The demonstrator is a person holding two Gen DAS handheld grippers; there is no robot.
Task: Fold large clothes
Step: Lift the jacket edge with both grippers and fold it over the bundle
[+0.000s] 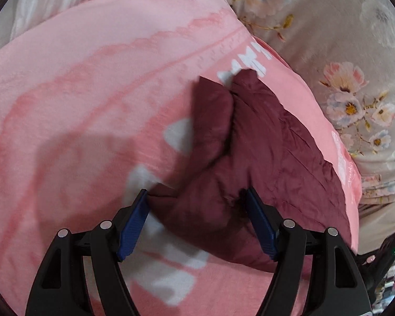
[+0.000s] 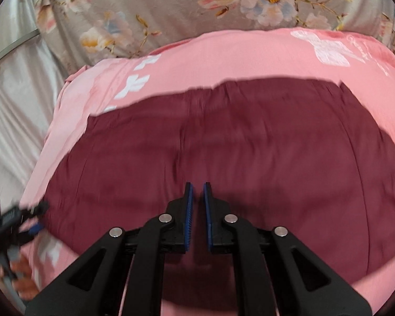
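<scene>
Dark red puffy quilted garment [image 2: 223,142] lies spread flat on pink blanket with white letters [image 1: 79,79], ready for folding; bunched end sits between left gripper [image 1: 196,192] jaws, which stand wide apart, maybe touching cloth, no squeeze seen; right gripper [image 2: 197,187] hangs over middle, jaws almost together, holding nothing; far edge free; grey flowery bedsheet [image 2: 158,13] beyond leaves room.

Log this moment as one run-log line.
garment: maroon garment on pink blanket | left gripper: jaws open, straddling a fold | right gripper: jaws nearly shut, empty
</scene>
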